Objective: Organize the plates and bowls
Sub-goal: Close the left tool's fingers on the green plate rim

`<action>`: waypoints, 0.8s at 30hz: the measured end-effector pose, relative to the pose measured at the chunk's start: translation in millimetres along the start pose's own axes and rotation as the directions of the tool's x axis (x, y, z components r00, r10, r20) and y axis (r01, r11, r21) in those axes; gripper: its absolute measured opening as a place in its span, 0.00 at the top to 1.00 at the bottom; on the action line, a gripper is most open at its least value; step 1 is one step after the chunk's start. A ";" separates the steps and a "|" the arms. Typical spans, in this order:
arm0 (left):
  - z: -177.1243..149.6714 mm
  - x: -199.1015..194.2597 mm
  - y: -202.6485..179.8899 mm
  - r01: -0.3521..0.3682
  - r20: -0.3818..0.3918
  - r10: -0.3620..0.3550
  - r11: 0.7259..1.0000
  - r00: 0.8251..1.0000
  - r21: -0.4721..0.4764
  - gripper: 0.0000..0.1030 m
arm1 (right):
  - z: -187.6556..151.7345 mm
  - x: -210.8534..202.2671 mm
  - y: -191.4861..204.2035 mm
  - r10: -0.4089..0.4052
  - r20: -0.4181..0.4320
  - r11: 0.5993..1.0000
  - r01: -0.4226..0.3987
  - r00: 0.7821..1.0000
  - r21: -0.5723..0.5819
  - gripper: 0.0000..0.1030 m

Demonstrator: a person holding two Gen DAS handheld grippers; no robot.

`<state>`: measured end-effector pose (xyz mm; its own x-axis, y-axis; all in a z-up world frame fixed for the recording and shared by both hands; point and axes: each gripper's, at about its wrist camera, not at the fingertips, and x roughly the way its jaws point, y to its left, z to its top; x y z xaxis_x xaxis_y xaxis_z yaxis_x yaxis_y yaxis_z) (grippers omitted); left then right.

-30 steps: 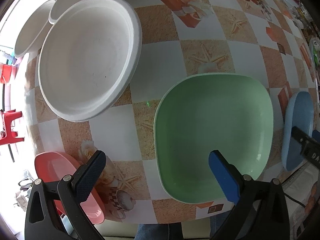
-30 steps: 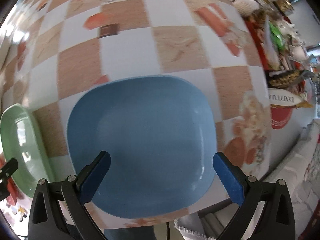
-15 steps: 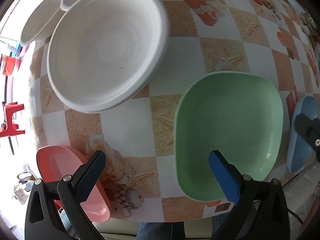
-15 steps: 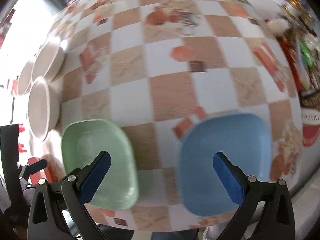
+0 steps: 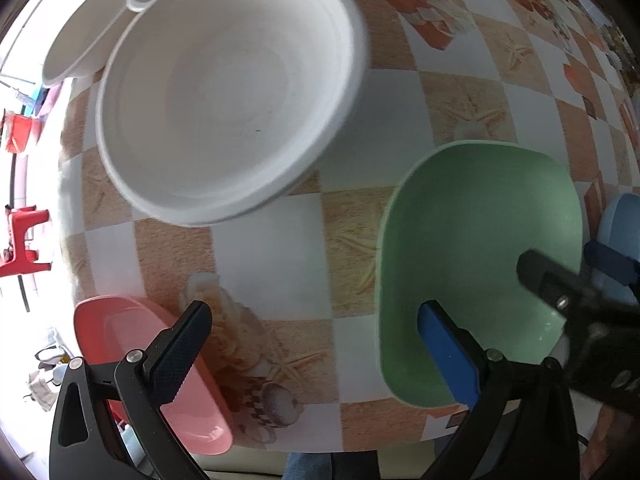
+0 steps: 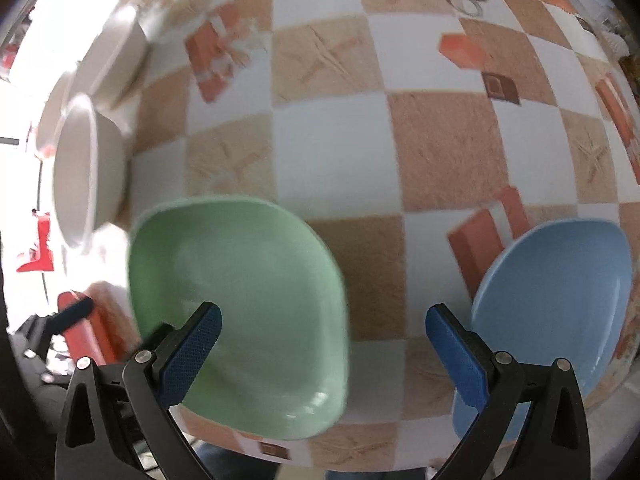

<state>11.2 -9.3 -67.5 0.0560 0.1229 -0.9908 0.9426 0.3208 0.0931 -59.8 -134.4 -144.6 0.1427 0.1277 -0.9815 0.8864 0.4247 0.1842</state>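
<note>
Hovering: right gripper (image 6: 323, 340) open | green plate (image 6: 256, 276) beneath its left finger

Checkered seashell-print tablecloth (image 5: 460, 120) covers the table; bright daylight at left.

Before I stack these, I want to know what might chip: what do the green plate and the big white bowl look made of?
The green plate looks like smooth moulded plastic or melamine: even colour, soft glossy highlights near its rim. The big white bowl looks matte, possibly pressed paper pulp or foam, with faint concentric rings and no shine. Neither is certain from looks alone.
</note>
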 end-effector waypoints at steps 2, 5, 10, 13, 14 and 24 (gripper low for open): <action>2.0 3.0 -5.6 -0.012 0.000 0.012 1.000 1.000 0.024 0.00 | 1.9 3.9 -5.0 -0.034 0.000 0.999 0.034 0.999 -0.017 0.00; 0.5 7.4 -10.6 -0.012 0.002 0.011 0.999 1.000 0.048 0.00 | 5.5 17.7 -5.4 -0.072 -0.019 0.997 0.071 0.997 -0.027 0.00; 7.8 9.8 -17.4 0.004 0.019 -0.006 0.997 1.000 0.071 0.00 | 15.1 27.9 -10.3 -0.120 -0.042 0.993 0.119 0.992 -0.029 0.00; 17.9 2.8 -41.7 0.020 0.006 -0.021 0.997 1.000 0.068 0.00 | 19.2 37.5 -5.4 -0.127 -0.048 0.992 0.126 0.991 -0.030 0.00; 18.4 3.4 -41.7 0.027 0.003 -0.028 0.997 1.000 0.069 0.00 | 20.7 40.4 -6.4 -0.126 -0.056 0.992 0.125 0.990 -0.033 0.00; 21.3 1.7 -25.0 0.049 0.006 -0.049 0.998 0.999 0.050 0.05 | 28.0 46.0 -28.1 -0.026 -0.073 0.999 0.028 0.997 0.023 0.03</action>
<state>-5.2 -37.1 -73.6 0.0118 0.1013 -0.9948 0.9595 0.2790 0.0397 -65.9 -165.6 -196.4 0.0871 0.1817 -0.9795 0.8999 0.4074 0.1556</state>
